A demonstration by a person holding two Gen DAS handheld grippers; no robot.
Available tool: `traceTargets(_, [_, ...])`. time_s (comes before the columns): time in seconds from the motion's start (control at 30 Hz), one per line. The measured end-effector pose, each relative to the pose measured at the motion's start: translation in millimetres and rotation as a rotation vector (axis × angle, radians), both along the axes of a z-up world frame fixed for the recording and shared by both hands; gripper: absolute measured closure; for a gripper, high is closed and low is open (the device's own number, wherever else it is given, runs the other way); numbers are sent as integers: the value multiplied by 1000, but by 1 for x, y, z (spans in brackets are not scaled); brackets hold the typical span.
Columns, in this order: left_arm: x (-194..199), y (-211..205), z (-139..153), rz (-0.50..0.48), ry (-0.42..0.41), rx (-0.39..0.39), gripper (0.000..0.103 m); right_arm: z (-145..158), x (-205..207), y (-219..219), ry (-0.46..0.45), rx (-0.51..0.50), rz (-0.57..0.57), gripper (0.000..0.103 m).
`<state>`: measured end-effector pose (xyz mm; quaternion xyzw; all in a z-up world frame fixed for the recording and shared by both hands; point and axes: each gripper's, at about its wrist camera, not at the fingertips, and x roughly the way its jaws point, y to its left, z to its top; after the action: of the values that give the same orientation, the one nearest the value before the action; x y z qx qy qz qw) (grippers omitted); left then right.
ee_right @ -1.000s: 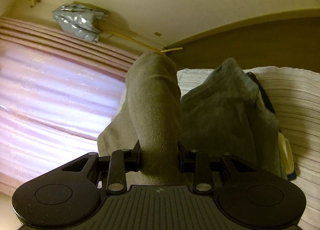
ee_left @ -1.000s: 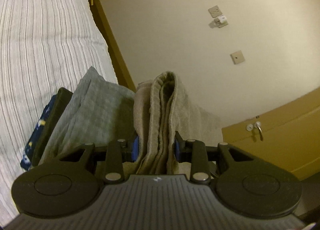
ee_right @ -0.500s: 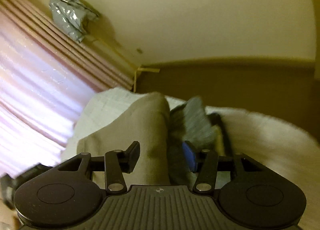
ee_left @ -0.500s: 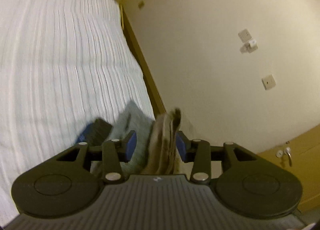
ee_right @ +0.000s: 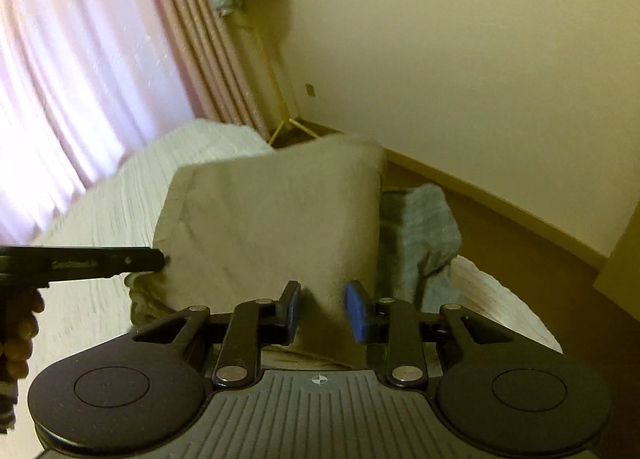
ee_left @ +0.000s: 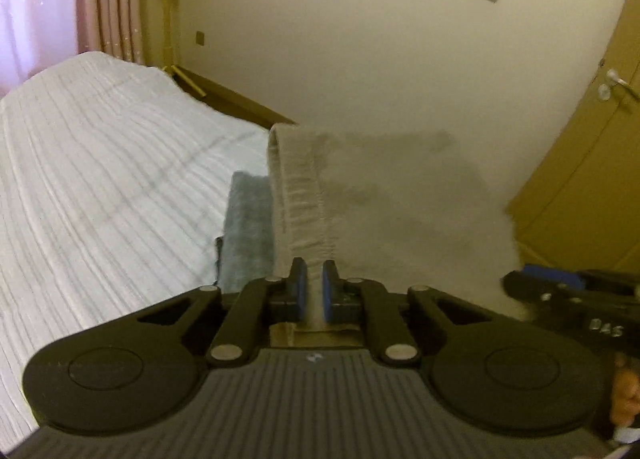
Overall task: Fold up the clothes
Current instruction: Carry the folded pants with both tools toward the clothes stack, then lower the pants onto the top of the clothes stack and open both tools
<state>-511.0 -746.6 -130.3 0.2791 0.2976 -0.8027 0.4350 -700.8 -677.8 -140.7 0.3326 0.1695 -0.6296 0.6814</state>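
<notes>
1. Between the blue pads of the left tongs (ee_left: 315,284), the gathered elastic hem of a beige, soft-knit garment (ee_left: 360,195) is pinched tight, the pads nearly meeting on the cloth
2. From that grip the beige garment runs forward and spreads out to the right, blurred, in front of the cream wall (ee_left: 360,39)
3. Over in the right wrist view, the right tongs (ee_right: 323,311) stand with their pads parted; a folded corner of the beige garment (ee_right: 272,215) lies in the gap, touching the left pad, so the tongs are released and not clamping it
4. The left tongs (ee_right: 158,259) reach in from the left edge of that view and meet the garment's left edge
5. A grey, textured folded cloth (ee_right: 420,235) lies just beside the beige garment, on its right in the right view and on its left in the left view (ee_left: 248,227)
6. Both cloths sit over the white ribbed bedspread (ee_left: 100,179) of the bed, near its edge by the brown floor (ee_right: 520,259)
7. Pink pleated curtains (ee_right: 80,59) hang beyond the bed, and a wooden door with a lever handle (ee_left: 616,79) is at the right of the left view
</notes>
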Motion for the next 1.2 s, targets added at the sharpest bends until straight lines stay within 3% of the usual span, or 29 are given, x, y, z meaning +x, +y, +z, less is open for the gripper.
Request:
traceTargets(0.1, [2, -2, -5, 17, 3, 6, 89, -10, 4, -2, 19, 17, 18, 73])
traceTargets(0.4, [9, -8, -21, 70, 13, 24, 89, -1, 2, -1, 33, 19, 28, 72])
traceTargets(0.6, [21, -19, 19, 156, 92, -9, 93, 19, -13, -10, 13, -41, -1, 73])
traceTargets(0.77, [-10, -50, 37, 103, 103, -56, 93, 30, -26, -45, 22, -97, -44, 73])
traceTargets(0.9, [-16, -59, 15, 116, 84, -62, 95, 21, -31, -76, 34, -94, -47, 73])
traceTargets(1.03, [-22, -67, -6, 130, 65, -69, 96, -11, -27, -105, 42, -28, -20, 73])
traceTargets(1.13, [-27, -74, -22, 140, 51, -75, 94, -32, -27, -111, 32, 16, -9, 73])
traceTargets(1.2, [-30, -78, -32, 146, 42, -78, 93, -29, -31, -106, 16, 10, -13, 73])
